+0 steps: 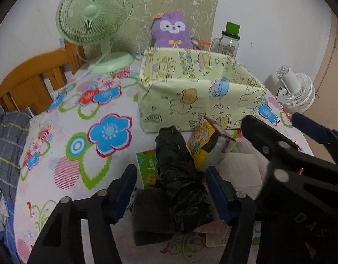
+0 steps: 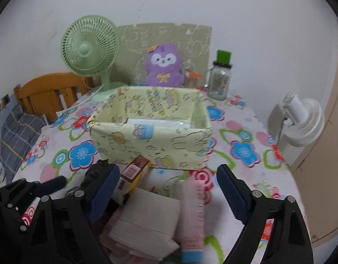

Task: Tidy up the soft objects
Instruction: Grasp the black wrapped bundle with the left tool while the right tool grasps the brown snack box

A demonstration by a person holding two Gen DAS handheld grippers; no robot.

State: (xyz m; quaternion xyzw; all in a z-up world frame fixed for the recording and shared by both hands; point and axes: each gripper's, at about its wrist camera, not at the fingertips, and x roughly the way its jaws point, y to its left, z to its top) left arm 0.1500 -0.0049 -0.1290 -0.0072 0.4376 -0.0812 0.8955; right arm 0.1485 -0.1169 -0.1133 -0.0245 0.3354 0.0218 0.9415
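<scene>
A pale yellow cartoon-print fabric box (image 1: 197,92) stands open on the flowered table; it also shows in the right wrist view (image 2: 151,140), with something white inside. My left gripper (image 1: 172,180) is open, its blue pads either side of a black crumpled roll (image 1: 180,176) lying on a pile in front of the box. My right gripper (image 2: 169,189) is open above a white tissue pack (image 2: 147,217) and a pink pack (image 2: 193,213). A yellow and brown small carton (image 1: 207,140) leans beside the roll. The right gripper's arm (image 1: 290,154) crosses the left wrist view.
A green desk fan (image 1: 96,19) and a purple plush owl (image 1: 171,30) stand behind the box by the wall. A glass jar with a green lid (image 2: 219,81) is at the back right. A white fan (image 2: 301,118) sits off the table's right edge. A wooden bed frame (image 1: 34,77) is left.
</scene>
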